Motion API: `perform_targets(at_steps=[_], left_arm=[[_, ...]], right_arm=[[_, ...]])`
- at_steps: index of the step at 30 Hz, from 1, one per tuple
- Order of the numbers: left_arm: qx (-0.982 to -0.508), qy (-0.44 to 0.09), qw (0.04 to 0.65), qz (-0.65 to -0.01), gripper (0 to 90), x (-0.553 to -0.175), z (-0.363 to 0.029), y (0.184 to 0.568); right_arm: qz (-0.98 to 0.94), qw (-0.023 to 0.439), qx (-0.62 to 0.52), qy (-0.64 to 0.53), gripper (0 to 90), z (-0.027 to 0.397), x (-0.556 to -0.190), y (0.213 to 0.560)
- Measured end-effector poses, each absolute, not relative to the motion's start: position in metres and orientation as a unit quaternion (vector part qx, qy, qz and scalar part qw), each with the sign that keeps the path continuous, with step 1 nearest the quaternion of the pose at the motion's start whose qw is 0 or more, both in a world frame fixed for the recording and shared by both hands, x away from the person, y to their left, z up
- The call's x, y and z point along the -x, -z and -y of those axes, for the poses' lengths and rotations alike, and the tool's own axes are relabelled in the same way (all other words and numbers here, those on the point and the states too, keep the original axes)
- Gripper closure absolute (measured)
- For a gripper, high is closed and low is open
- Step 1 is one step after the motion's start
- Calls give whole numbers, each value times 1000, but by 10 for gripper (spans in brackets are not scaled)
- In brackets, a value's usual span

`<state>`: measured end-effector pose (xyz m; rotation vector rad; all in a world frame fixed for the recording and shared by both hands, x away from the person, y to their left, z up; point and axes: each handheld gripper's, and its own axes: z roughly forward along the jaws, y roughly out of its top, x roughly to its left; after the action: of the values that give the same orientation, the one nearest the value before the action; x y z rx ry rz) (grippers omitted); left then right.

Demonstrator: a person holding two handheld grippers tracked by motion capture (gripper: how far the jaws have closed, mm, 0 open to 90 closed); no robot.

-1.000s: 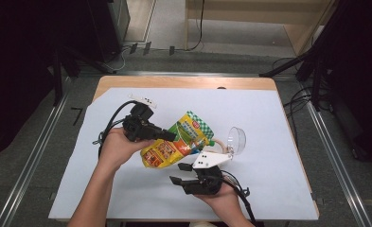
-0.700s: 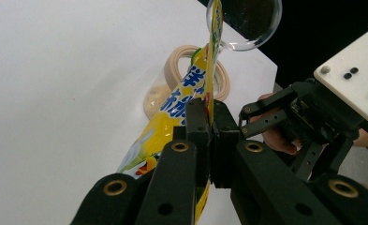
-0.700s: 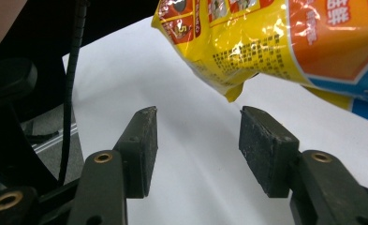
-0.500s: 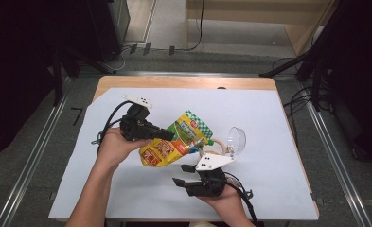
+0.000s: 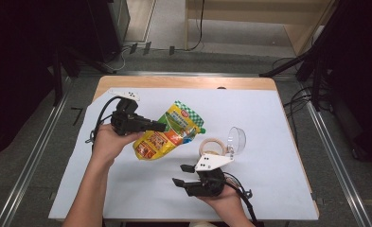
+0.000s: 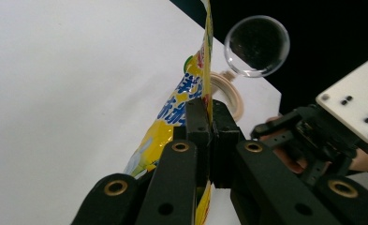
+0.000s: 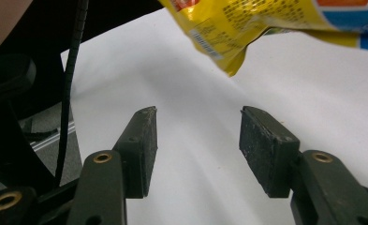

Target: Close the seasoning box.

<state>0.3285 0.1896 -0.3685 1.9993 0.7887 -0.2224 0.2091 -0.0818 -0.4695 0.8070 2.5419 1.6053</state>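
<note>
A yellow and green spouted pouch (image 5: 167, 132) hangs above the white sheet (image 5: 269, 118), tilted, with its green cap toward the right. My left gripper (image 5: 157, 126) is shut on the pouch's upper edge; in the left gripper view the black jaws (image 6: 211, 117) pinch the thin pouch (image 6: 172, 122) edge-on. My right gripper (image 5: 180, 175) sits low near the table's front, pointing left, open with nothing in it. In the right gripper view its pads (image 7: 198, 140) stand apart over bare sheet, and the pouch's bottom corner (image 7: 233, 28) hangs above and beyond them.
A beige ring (image 5: 211, 145) with a clear dome lid (image 5: 237, 138) lies on the sheet right of the pouch, just behind the right gripper. A small white device (image 5: 124, 93) rests at the sheet's far left corner. The left gripper's cable (image 5: 101, 113) loops off the left edge.
My left hand has shifted a little to the left and taken the pouch with it. The right gripper has stayed where it was, still open.
</note>
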Motion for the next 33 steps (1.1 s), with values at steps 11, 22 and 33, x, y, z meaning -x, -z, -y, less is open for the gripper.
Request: perform_targets(at_steps=[11,22,33], left_arm=[[-807,54,487,-331,898,-348,-197,385],[-802,49,482,-350,897,-356,-200,404],[-790,51,492,-362,894,-349,-217,408]], right_arm=[[-815,14,-266,-514,483,84,-212,472],[-812,8,-271,-516,483,86,-214,474],[-812,10,-270,-517,483,87,-215,473]])
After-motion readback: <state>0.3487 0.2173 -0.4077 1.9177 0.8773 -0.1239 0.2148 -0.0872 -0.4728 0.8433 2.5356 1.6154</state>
